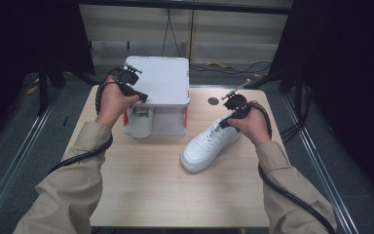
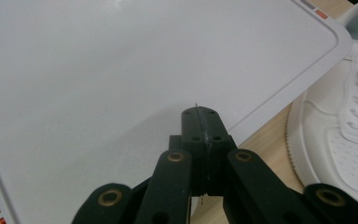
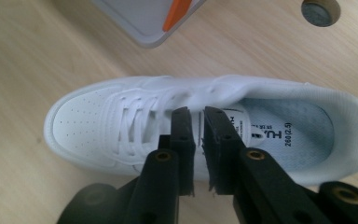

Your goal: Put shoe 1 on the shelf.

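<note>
Three views record one moment at a wooden table. In the high view we see one white sneaker lying right of the table's middle, toe toward the near edge, and one white box-like unit with orange trim standing at the far edge, left of centre. One dark round disc sits near the far edge, just beyond the sneaker's heel.

The right gripper view adds what the high view cannot resolve: the printed insole inside the sneaker, its laces and perforated toe, and an orange strip on the unit's corner. The left gripper view shows the unit's flat white top from close above, with part of the sneaker beyond its edge.

We count two grippers. The left gripper has its jaws pressed fully together, holding nothing, poised over the unit's top. The right gripper has its jaws a narrow slit apart, above the sneaker's tongue; whether they touch it we cannot tell.
</note>
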`<control>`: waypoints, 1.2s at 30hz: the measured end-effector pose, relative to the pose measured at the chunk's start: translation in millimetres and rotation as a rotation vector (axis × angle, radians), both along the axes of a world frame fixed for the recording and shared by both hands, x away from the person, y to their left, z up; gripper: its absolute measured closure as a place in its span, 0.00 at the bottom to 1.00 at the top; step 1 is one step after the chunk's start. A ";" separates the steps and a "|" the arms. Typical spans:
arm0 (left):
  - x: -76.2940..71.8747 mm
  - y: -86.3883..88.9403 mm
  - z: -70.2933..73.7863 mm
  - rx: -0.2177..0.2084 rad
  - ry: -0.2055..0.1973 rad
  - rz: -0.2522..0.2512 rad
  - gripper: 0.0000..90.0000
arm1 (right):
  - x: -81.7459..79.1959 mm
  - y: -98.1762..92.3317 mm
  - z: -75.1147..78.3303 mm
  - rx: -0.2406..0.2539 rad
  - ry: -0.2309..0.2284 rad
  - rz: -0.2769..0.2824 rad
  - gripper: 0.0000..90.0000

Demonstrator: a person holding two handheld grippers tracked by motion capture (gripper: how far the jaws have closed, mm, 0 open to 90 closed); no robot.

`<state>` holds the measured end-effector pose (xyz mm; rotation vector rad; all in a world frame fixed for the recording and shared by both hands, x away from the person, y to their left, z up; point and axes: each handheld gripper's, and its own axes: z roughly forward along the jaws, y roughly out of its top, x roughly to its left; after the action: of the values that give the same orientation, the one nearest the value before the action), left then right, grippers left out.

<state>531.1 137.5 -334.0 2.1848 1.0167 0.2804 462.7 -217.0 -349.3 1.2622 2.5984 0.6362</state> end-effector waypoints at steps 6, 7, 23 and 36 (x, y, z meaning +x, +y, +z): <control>-0.9 0.4 -0.6 -0.006 -0.004 0.006 1.00 | -7.6 -13.1 7.3 -0.078 0.006 0.054 0.67; -0.9 0.3 -0.7 -0.006 -0.004 0.007 1.00 | -9.4 -19.1 6.6 -0.091 0.001 0.066 0.60; -0.2 1.6 -1.4 -0.022 0.004 0.012 1.00 | 14.2 -16.0 -20.5 -0.129 0.055 0.230 0.42; -2.5 1.0 -1.9 -0.021 -0.006 0.024 1.00 | 6.3 -14.5 -32.4 -0.272 0.076 0.344 0.73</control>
<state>528.7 138.6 -335.9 2.1529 1.0388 0.2853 469.0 -231.5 -381.7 0.7818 2.8695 0.2713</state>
